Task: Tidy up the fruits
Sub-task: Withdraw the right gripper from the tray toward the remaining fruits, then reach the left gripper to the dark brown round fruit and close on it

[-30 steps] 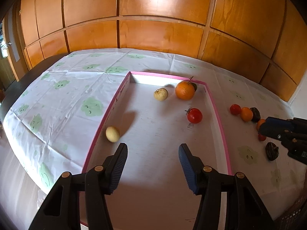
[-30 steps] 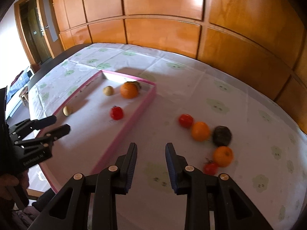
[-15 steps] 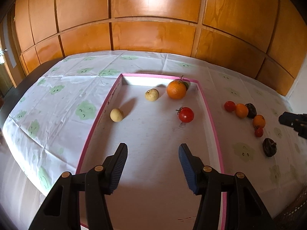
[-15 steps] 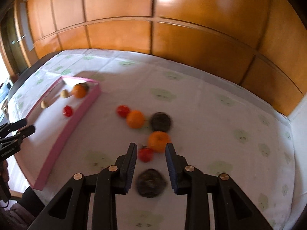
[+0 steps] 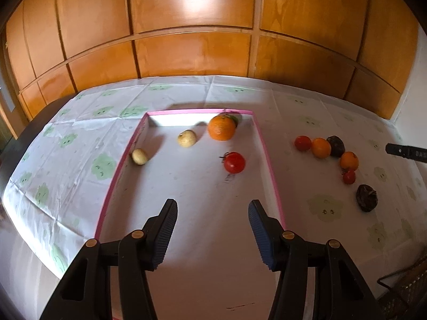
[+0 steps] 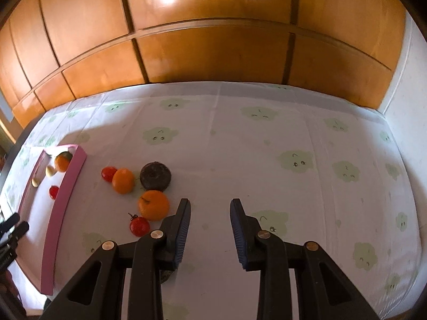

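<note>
Right gripper [image 6: 209, 229] hangs over the table [image 6: 267, 160] with fingers spread and nothing between them. The loose fruit lies to its left, not ahead: the nearest orange [image 6: 154, 204] sits just beside the left fingertip, a small tomato [image 6: 139, 226] below it. A dark round fruit [image 6: 155, 176], a second orange [image 6: 123, 180] and another tomato [image 6: 109, 174] lie farther on. One more dark fruit [image 5: 367, 198] shows in the left view; in the right view it is mostly hidden under the gripper body.

Left gripper [image 5: 212, 225] hovers over the pink-rimmed tray [image 5: 269, 160], fingers spread wide and empty. The tray holds four fruits, all well ahead of it.

Judgement: the right gripper is nearer the loose group — it needs a leftward shift to bracket the nearest orange. These fruits are round, so no long axis governs approach.
</note>
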`<state>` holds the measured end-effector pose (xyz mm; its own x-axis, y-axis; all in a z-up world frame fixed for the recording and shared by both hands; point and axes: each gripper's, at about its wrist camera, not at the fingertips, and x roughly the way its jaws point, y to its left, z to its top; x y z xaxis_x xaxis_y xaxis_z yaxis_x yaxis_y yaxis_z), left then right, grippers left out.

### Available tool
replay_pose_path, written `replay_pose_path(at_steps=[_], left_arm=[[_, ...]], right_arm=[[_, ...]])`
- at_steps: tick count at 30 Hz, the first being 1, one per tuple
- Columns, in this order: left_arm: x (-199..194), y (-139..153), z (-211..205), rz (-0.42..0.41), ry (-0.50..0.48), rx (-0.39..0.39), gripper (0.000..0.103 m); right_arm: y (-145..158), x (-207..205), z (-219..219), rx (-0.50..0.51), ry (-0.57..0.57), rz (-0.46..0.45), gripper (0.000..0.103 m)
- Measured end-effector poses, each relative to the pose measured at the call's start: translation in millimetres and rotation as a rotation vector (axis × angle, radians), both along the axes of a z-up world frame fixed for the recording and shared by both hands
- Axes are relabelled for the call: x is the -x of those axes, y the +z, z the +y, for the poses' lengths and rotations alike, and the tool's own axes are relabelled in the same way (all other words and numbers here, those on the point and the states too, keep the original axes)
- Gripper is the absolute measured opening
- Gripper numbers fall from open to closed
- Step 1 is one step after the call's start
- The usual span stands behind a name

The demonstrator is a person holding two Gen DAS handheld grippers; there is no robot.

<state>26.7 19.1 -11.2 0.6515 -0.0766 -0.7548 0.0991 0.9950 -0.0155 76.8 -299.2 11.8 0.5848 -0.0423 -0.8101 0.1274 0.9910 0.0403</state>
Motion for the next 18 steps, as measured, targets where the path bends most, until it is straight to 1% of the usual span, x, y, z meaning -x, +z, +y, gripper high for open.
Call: replay_pose_path(at_steps=[6, 11, 15, 18], left_arm=[[-4.5, 1.4, -25.0, 0.008, -0.065, -0.015, 0.056], [-8.0, 0.3, -47.2, 0.024, -0.128, -0.012, 0.056], [-11.6, -3.3, -68.5, 0.070, -0.198, 0.018, 0.055], [-12.9, -4.9, -91.8, 0.117, -0.306, 0.071, 0.053]], right_arm=[[-1.2, -1.4, -11.3, -0.032, -0.045, 0.013, 0.034], [-8.1, -3.0, -18.3, -0.038, -0.082, 0.056, 0.034], [-11.3, -2.7, -26.9, -0.073, -0.112, 0.075, 0.034], [-10.2, -0.9, -32.6, -0.090, -0.136, 0.068, 0.034]])
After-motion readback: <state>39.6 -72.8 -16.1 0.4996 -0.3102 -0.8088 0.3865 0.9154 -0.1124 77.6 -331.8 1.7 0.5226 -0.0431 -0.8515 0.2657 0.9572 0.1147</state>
